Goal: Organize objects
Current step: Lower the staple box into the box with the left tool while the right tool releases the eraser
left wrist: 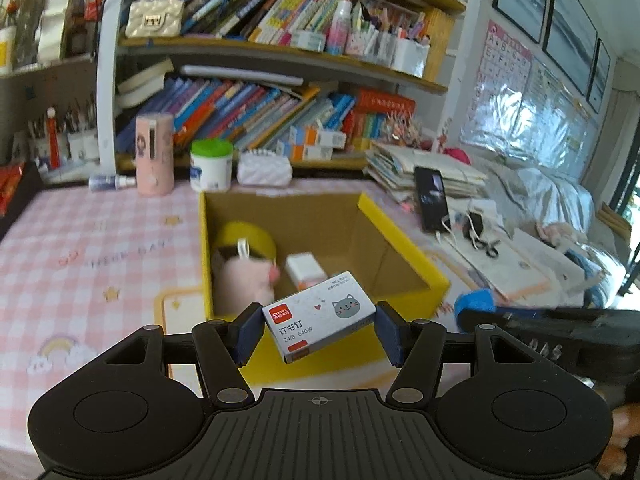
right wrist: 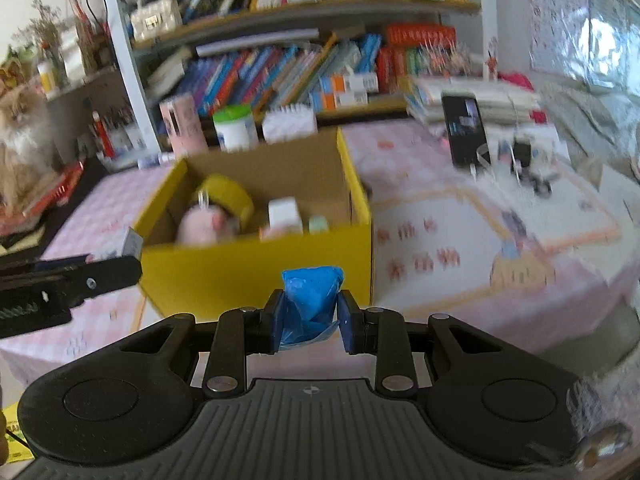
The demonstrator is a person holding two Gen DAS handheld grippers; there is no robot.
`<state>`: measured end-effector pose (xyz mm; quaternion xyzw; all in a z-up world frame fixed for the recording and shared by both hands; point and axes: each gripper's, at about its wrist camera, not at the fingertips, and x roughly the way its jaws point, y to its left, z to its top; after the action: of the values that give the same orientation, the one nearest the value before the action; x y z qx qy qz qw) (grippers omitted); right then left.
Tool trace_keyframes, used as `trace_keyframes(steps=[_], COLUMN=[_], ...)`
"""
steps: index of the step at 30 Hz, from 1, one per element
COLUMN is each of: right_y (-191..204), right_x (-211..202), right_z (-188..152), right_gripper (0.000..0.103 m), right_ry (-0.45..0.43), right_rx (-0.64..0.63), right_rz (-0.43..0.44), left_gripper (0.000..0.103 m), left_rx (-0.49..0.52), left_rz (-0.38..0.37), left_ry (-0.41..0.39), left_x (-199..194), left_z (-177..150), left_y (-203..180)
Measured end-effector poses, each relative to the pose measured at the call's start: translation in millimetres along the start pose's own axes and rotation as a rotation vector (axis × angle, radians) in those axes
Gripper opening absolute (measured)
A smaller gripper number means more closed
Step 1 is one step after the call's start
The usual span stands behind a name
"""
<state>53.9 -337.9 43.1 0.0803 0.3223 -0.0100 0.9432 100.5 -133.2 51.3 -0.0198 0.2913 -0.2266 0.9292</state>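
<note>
My left gripper (left wrist: 320,332) is shut on a white staples box (left wrist: 320,316) with a cat drawing, held over the near edge of the open yellow cardboard box (left wrist: 400,236). Inside the box lie a yellow tape roll (left wrist: 248,236), a pink plush toy (left wrist: 244,276) and a small white box (left wrist: 306,270). My right gripper (right wrist: 312,324) is shut on a blue plastic roll (right wrist: 312,296), held in front of the yellow box (right wrist: 256,272). The left gripper (right wrist: 100,268) shows at the left of the right wrist view; the blue roll (left wrist: 476,304) shows in the left wrist view.
The table has a pink checked cloth (left wrist: 88,248). Behind the box stand a pink cylinder (left wrist: 154,154), a green-lidded jar (left wrist: 211,164) and a white pouch (left wrist: 264,170). A phone (left wrist: 432,198), paper stacks and cables lie to the right. Bookshelves rise behind. A cat (right wrist: 20,136) sits far left.
</note>
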Motion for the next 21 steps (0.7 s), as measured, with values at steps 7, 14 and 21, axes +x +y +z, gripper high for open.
trace_keyframes(steps=[7, 14, 21], right_y=[-9.4, -7.8, -2.8], right_x=[15.6, 65.6, 107.9], right_z=[53.2, 74.3, 67.6], right_gripper=[0.026, 0.026, 0.026], right_ry=[-0.120, -0.074, 0.024], right_rx=[-0.086, -0.162, -0.255], right_rz=[0.046, 0.088, 0.109], left_gripper=[0.059, 0.059, 0.059], left_rx=[0.032, 0.069, 0.061], left_rz=[0.073, 0.188, 0.249], left_ry=[-0.008, 0.038, 0.122], left_x=[35.5, 76.1, 102.7], left_z=[20.8, 23.5, 15.5], left_y=[-9.8, -8.0, -1.0])
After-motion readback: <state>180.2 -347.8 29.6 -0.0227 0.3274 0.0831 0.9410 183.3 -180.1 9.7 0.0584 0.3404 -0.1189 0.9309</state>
